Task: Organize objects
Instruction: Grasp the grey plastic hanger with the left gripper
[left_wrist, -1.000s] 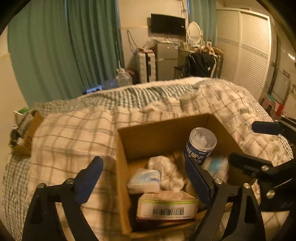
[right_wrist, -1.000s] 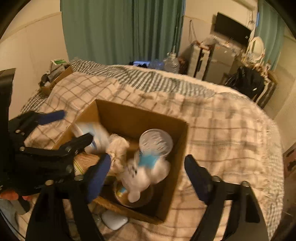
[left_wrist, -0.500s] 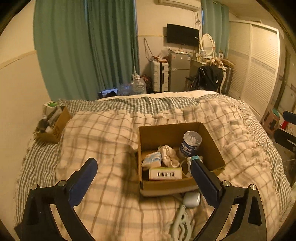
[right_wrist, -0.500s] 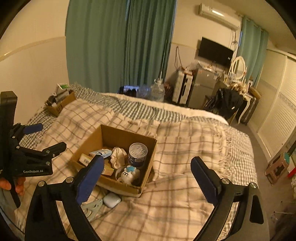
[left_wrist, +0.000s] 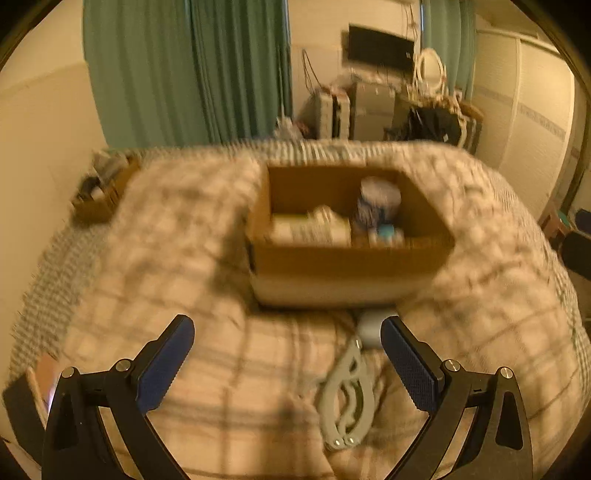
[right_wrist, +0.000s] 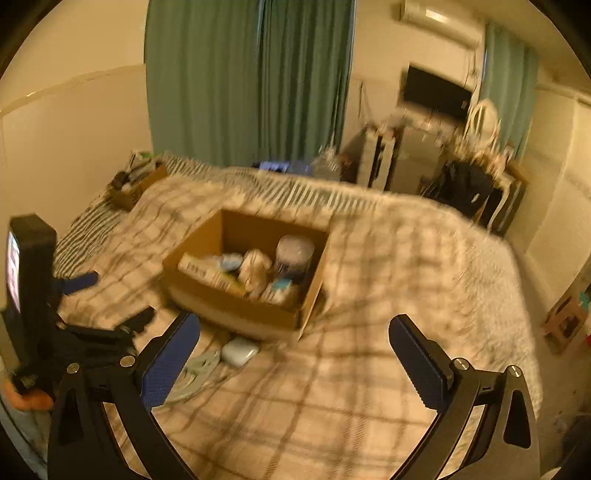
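Observation:
A cardboard box (left_wrist: 351, 258) sits on the checked bedspread (left_wrist: 166, 240), holding a round canister (left_wrist: 378, 203), a flat packet and other small items. In front of it lie a white case (left_wrist: 369, 330) and a pale grey clip-like tool (left_wrist: 347, 398). My left gripper (left_wrist: 286, 362) is open and empty, low over the bed, with the tool between its fingers. My right gripper (right_wrist: 293, 363) is open and empty, further back. The box (right_wrist: 243, 273), case (right_wrist: 238, 352) and tool (right_wrist: 194, 373) also show in the right wrist view, with the left gripper (right_wrist: 107, 306) at the left.
A second small box of clutter (left_wrist: 103, 192) sits at the bed's far left corner. Green curtains (left_wrist: 184, 70), a wall TV (left_wrist: 380, 48), suitcases and a dresser stand beyond the bed. White wardrobe doors (left_wrist: 532, 110) are on the right.
Both grippers pulled back and up from the box, then came down lower toward the bed. The left one now hovers near the grey tool. Both views are blurred by motion.

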